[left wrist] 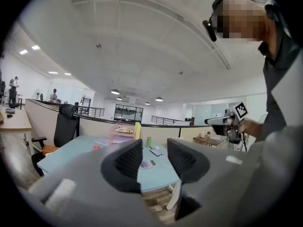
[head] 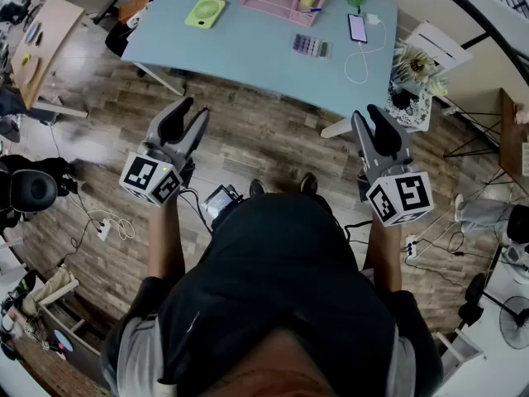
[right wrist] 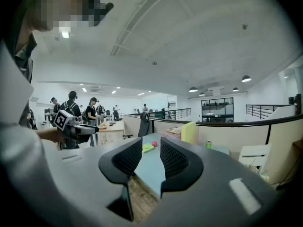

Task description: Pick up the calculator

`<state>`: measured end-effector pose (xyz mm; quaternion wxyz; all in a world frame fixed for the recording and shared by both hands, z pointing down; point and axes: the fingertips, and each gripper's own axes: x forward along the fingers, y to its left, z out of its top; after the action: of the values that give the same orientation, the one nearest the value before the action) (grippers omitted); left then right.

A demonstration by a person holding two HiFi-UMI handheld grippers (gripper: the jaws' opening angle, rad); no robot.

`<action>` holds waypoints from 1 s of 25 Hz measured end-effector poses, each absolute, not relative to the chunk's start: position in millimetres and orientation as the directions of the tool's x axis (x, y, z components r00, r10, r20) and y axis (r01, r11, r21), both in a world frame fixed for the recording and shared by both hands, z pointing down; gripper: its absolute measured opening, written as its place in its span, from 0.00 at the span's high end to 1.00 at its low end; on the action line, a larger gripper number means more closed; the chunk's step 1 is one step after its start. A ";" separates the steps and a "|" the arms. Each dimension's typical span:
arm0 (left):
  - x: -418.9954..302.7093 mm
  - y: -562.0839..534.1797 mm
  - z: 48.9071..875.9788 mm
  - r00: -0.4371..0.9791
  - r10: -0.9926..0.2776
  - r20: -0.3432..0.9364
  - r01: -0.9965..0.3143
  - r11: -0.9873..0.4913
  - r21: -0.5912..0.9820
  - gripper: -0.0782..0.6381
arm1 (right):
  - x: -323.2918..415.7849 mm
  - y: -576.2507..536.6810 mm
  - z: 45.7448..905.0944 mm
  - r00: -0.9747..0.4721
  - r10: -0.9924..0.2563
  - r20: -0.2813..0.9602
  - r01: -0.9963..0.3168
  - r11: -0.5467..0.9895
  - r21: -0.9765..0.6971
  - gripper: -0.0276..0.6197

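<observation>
**Grey-padded tools empty, calculator (head: 310, 45) out of reach on the counter (head: 248, 44)**

Ribbed dark pads lined the jaws of both tools. The left tool (head: 193, 110) had its jaws apart with nothing between them. The right tool (head: 365, 112) showed a narrower gap, also empty. Both hung over the wooden floor, well short of the counter's near edge.

The calculator lay flat towards the right of the pale blue counter, just beside a phone (head: 357, 27) and its looping white cable (head: 364, 56). The left gripper view framed it far off, between that tool's pads.

The step in hand looked like the approach, with no grasp begun. The right tool stood nearer, so it seemed the natural one to send in. Its jaws would probably need to widen first.

The calculator was a thin, hard slab with rows of small keys, and it offered little height to pinch. A low, level entry across its narrower sides would likely serve best. On so smooth a top it might skate away if nudged by one pad alone. The cable close by was a likely snag.
</observation>
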<state>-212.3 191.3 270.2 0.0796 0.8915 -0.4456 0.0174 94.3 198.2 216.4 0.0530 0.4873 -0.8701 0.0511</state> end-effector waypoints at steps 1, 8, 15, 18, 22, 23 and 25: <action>-215.8 189.4 269.6 0.606 -0.789 0.103 -0.795 -0.595 0.118 0.59 | 90.2 197.2 216.1 -0.514 -0.845 0.145 -0.857 0.515 -0.037 0.77; -234.1 185.2 272.0 0.636 -0.766 0.095 -0.771 -0.626 0.116 0.59 | 67.1 202.2 217.9 -0.483 -0.862 0.152 -0.874 0.485 -0.029 0.77; -229.5 178.4 282.8 0.659 -0.747 0.092 -0.750 -0.644 0.151 0.59 | 65.1 199.2 222.2 -0.472 -0.864 0.176 -0.880 0.473 -0.042 0.77; -225.9 175.8 286.8 0.649 -0.754 0.105 -0.760 -0.633 0.150 0.59 | 68.9 189.1 225.1 -0.485 -0.857 0.177 -0.875 0.479 -0.078 0.77; -228.1 168.0 289.6 0.611 -0.782 0.125 -0.791 -0.595 0.144 0.59 | 71.1 162.6 230.7 -0.523 -0.835 0.170 -0.852 0.513 -0.103 0.77; -229.1 165.6 289.6 0.596 -0.792 0.131 -0.802 -0.580 0.141 0.59 | 71.2 154.4 232.6 -0.538 -0.827 0.165 -0.843 0.526 -0.110 0.77; -229.7 160.8 287.6 0.563 -0.814 0.141 -0.825 -0.547 0.141 0.59 | 70.8 136.9 233.9 -0.569 -0.807 0.158 -0.823 0.555 -0.122 0.77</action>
<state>-229.7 160.8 287.6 0.0958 0.8789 -0.4663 0.0295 70.8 136.9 233.9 0.0421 0.4626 -0.8809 0.0911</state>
